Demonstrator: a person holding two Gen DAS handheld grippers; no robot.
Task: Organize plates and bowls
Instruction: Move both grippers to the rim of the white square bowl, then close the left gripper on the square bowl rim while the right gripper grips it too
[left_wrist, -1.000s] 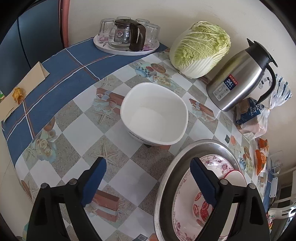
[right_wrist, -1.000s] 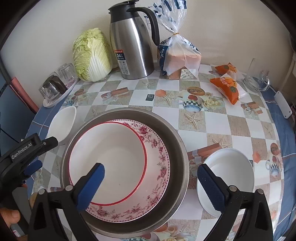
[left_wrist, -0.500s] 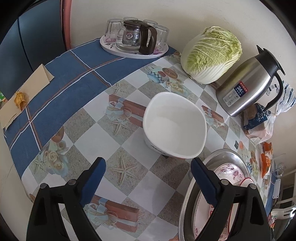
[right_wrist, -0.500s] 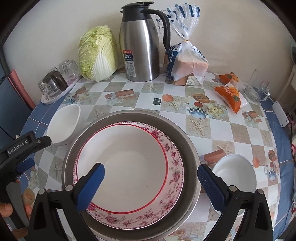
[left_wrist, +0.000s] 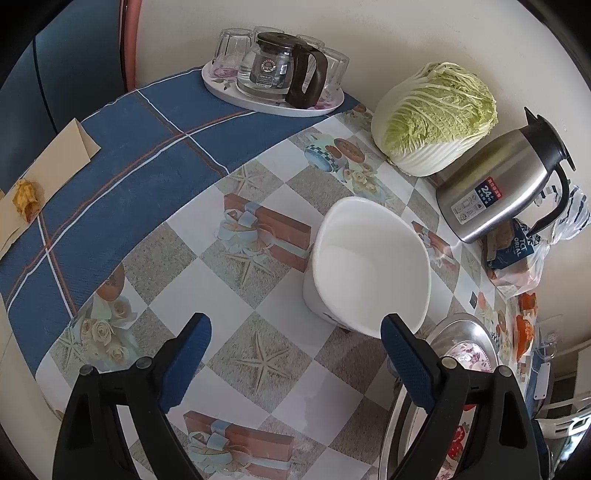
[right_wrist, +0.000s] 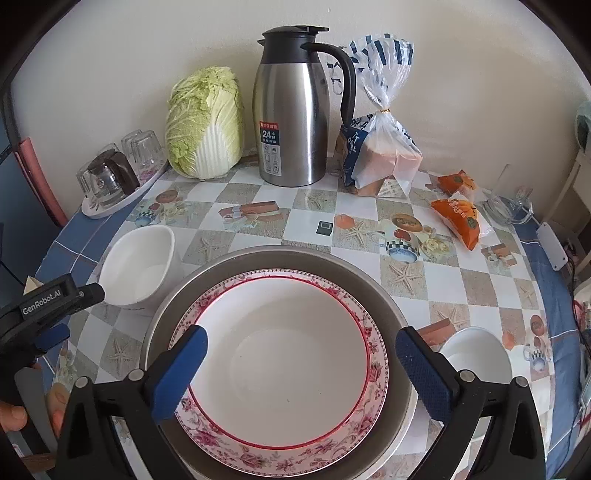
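A white squarish bowl (left_wrist: 369, 266) stands on the patterned tablecloth; it also shows in the right wrist view (right_wrist: 138, 267). My left gripper (left_wrist: 295, 354) is open and empty, just short of it. A steel basin (right_wrist: 362, 291) holds a floral-rimmed plate (right_wrist: 376, 373) with a red-rimmed white bowl (right_wrist: 284, 358) inside. My right gripper (right_wrist: 301, 363) is open and empty above this stack. A second white bowl (right_wrist: 476, 354) sits to the basin's right. The basin's edge shows in the left wrist view (left_wrist: 461, 328).
At the back by the wall stand a napa cabbage (right_wrist: 205, 125), a steel thermos jug (right_wrist: 293, 110), a bagged loaf (right_wrist: 380, 155), and a tray with glasses and a glass pot (left_wrist: 273, 66). Orange snack packets (right_wrist: 460, 218) lie at right. The left gripper's body (right_wrist: 48, 306) is beside the basin.
The left gripper has drawn back and swung left, so the white bowl now sits farther right in its view. The right gripper has pulled back slightly from the basin. Both stay open.
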